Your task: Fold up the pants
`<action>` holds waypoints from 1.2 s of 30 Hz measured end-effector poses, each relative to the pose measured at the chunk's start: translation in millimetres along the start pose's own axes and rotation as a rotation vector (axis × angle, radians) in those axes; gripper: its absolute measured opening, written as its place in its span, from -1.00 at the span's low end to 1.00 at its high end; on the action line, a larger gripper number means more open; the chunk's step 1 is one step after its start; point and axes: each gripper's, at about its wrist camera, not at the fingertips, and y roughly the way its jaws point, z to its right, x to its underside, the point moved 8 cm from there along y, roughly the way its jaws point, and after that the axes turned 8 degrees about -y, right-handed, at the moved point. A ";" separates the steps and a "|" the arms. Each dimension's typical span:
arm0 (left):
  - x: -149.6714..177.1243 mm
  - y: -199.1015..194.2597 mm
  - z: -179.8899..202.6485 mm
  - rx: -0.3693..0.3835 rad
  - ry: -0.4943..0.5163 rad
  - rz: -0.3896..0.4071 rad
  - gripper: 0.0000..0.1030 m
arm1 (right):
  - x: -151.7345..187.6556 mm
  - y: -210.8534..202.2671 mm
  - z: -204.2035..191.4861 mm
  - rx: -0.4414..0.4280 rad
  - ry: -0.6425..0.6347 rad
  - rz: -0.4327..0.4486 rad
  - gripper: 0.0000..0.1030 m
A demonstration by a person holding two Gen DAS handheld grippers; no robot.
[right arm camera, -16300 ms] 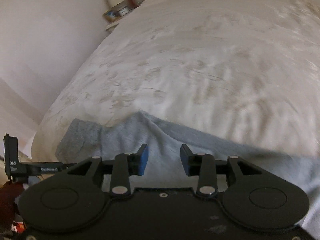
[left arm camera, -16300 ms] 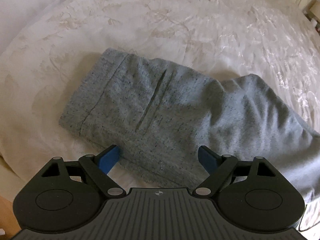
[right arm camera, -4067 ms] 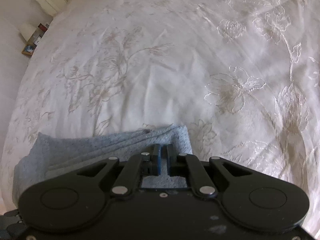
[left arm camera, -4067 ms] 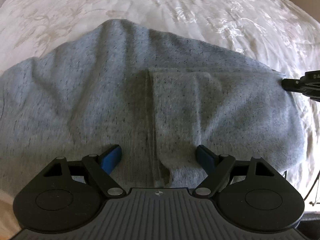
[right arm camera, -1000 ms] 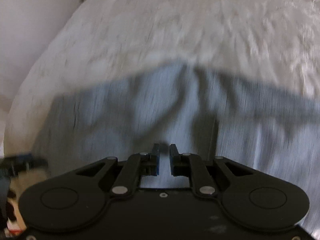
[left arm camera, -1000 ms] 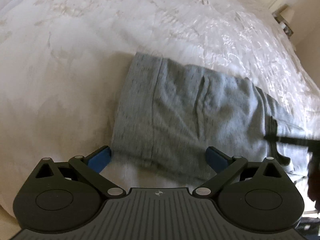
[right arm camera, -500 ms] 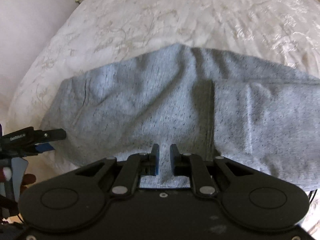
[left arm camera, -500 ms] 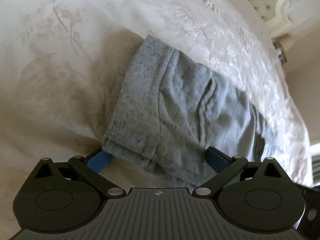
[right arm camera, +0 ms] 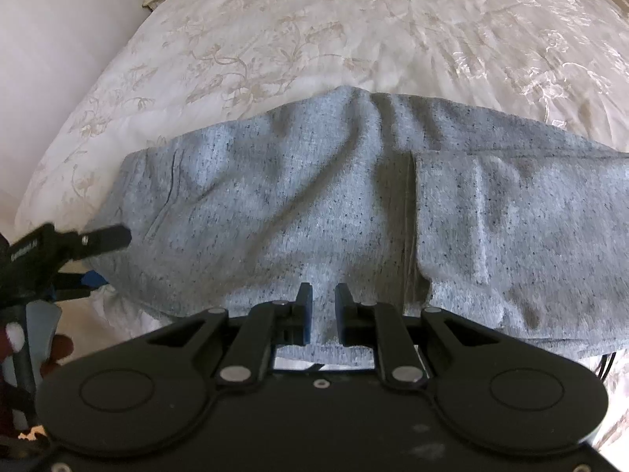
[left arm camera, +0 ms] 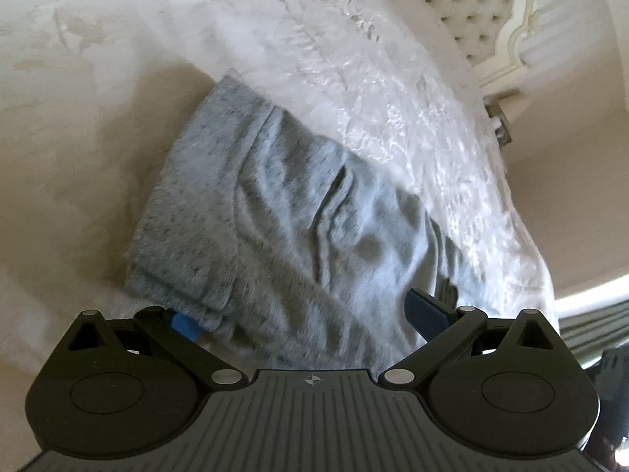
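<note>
My speckled grey knit pants [right arm camera: 314, 204] lie folded and rumpled on the white embroidered bedspread [right arm camera: 314, 27], near its edge. My left gripper [left arm camera: 302, 314] stands wide open, one blue pad tucked under the pants' near corner, the other above the cloth. My right gripper [right arm camera: 323, 306] hangs over the pants' near edge, jaws almost together, with a narrow gap between them and no cloth pinched.

A home bedroom: a bed with an embroidered white bedspread [right arm camera: 354, 31] and tufted headboard [left arm camera: 471, 11].
</note>
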 end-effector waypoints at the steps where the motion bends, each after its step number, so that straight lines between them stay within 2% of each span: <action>1: -1.7 5.3 1.5 -0.008 0.007 -0.005 0.99 | 1.0 -0.6 -0.2 0.001 0.000 0.001 -0.70; 6: -9.9 31.4 1.3 -0.044 0.024 -0.025 0.99 | 6.5 -5.0 0.2 0.009 0.010 0.004 -0.70; 11: -14.8 43.6 5.4 -0.065 0.007 -0.011 0.99 | 10.3 -10.6 3.7 0.021 0.037 0.010 -0.69; 18: -19.4 40.4 -1.4 -0.075 -0.155 0.036 0.95 | 18.6 -17.9 16.6 0.041 0.081 0.010 -0.69; 20: -19.8 36.3 -2.7 -0.083 -0.167 0.028 0.72 | 20.8 -20.0 21.6 0.043 0.088 0.011 -0.69; 21: -21.1 33.8 -3.4 -0.087 -0.175 0.036 0.42 | 21.8 -21.1 24.7 0.042 0.092 0.011 -0.69; 22: -21.5 29.6 -6.2 -0.105 -0.185 0.049 0.00 | 22.8 -21.9 28.5 0.038 0.095 0.011 -0.69; 24: -20.2 19.1 -12.0 -0.140 -0.194 0.079 -0.46 | 23.6 -22.6 35.4 0.033 0.096 0.011 -0.69; 26: -18.7 7.2 -4.3 -0.155 -0.149 0.117 -0.53 | 24.0 -22.5 43.9 0.022 0.102 0.010 -0.69; 29: -14.5 -5.1 32.8 -0.205 0.002 0.175 -0.57 | 23.4 -22.5 58.5 -0.004 0.112 0.008 -0.69; 36: 8.1 -25.3 155.3 -0.235 0.292 0.313 -0.57 | 19.7 -32.2 109.1 -0.067 0.131 0.025 -0.69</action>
